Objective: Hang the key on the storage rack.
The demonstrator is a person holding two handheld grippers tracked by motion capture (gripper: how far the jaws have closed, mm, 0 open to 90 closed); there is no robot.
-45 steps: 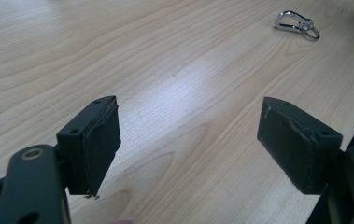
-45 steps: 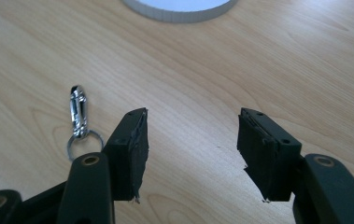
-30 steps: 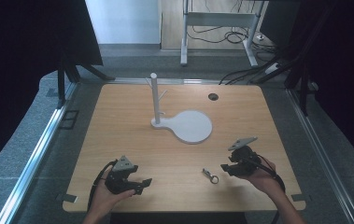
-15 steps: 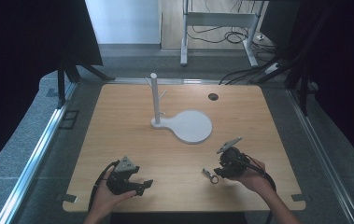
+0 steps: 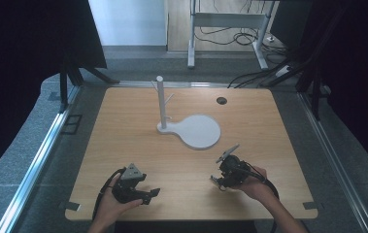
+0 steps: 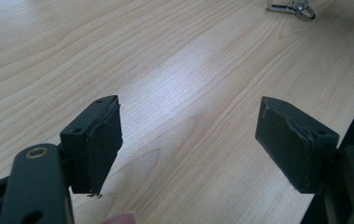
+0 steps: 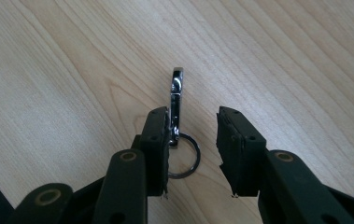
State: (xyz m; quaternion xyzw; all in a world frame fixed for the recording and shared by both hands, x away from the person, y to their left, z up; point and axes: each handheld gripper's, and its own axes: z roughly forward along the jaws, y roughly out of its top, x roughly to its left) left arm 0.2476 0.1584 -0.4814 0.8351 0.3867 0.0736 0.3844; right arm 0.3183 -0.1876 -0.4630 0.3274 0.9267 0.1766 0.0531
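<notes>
The left claw (image 5: 148, 194) is resting low over the near edge of the light wood-grain tabletop (image 5: 123, 136), held in the person's left hand (image 5: 111, 206), with its jaws spread wide and nothing between them. The right claw (image 5: 215, 180) is hovering just above the tabletop at the near right, gripped by the right hand (image 5: 254, 185); its jaws are standing apart and are straddling a small silver metal snap clip with a round key ring (image 7: 177, 121). In the right gripper view, the clip is lying flat on the wood, touching the inner face of one jaw and sitting clear of the other. Farther back, near the tabletop centre, a white upright peg stand on a flat rounded base (image 5: 191, 128) is standing well apart from both claws.
</notes>
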